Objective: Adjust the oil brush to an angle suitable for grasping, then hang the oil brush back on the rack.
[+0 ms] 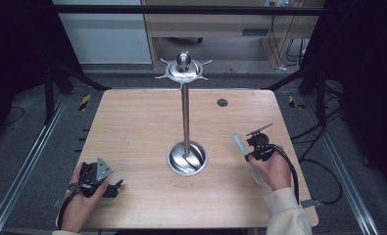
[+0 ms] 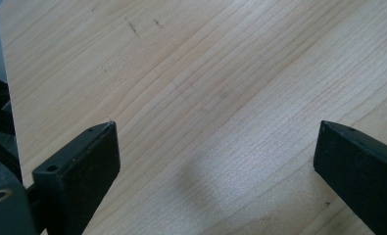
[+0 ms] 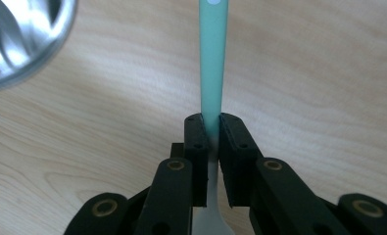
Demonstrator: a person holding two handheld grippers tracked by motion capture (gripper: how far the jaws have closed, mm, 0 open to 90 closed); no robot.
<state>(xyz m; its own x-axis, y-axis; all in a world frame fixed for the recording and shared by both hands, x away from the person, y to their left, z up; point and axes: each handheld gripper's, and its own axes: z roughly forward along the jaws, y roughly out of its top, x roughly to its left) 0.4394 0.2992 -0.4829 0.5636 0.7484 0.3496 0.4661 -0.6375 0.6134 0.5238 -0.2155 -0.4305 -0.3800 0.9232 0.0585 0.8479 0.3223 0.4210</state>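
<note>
- The right gripper (image 3: 210, 128) is clenched on a utensil with a mint-green handle (image 3: 212, 58); its pale end runs back between the links, too hidden to tell spoon from fork.
- In the high view the handle (image 1: 238, 143) sticks out from the right gripper (image 1: 252, 152) toward 11 o'clock, long axis slanted up and left.
- The steel hanging stand (image 1: 185, 105) rises from its round base (image 1: 186, 159), which lies at 9 o'clock from that gripper, near but apart.
- The hook ring (image 1: 183, 70) sits at the pole's top, so I judge the handle end must travel up toward 11 o'clock.
- The left gripper (image 2: 215, 161) hangs released over bare table (image 2: 220, 73), at 8 o'clock from the base, farther off.
</note>
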